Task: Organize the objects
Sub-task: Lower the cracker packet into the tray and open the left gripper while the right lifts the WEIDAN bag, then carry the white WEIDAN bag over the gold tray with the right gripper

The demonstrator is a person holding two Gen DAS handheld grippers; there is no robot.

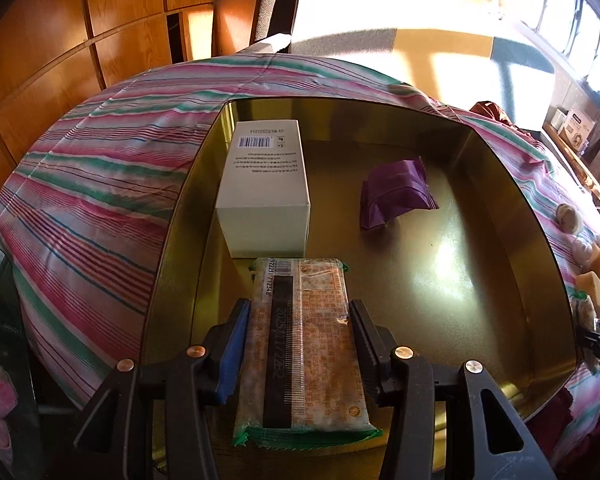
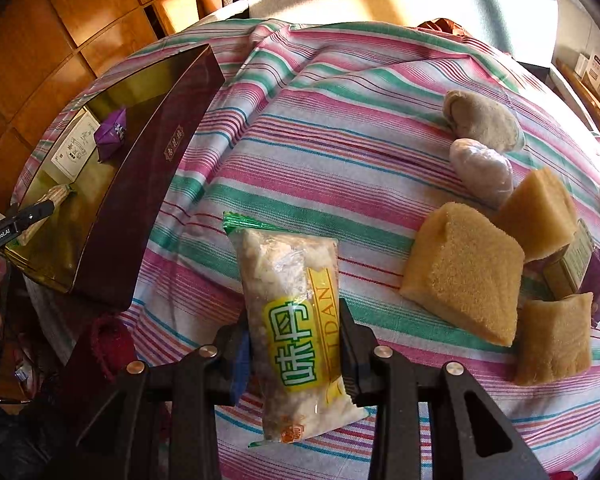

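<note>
left gripper [image 1: 298, 344] fingers clamped on a snack bar packet [image 1: 304, 340], low in the gold tin [image 1: 500, 184], just before the white box [image 1: 266, 188]. set it flat beside the box, clear of the purple sachet [image 1: 396, 192]. right gripper [image 2: 296, 344] fingers pinched on a second packet [image 2: 292, 332] over the striped surface [image 2: 340, 152], centre frame. whether either packet touches down is hidden; print unreadable.
</note>
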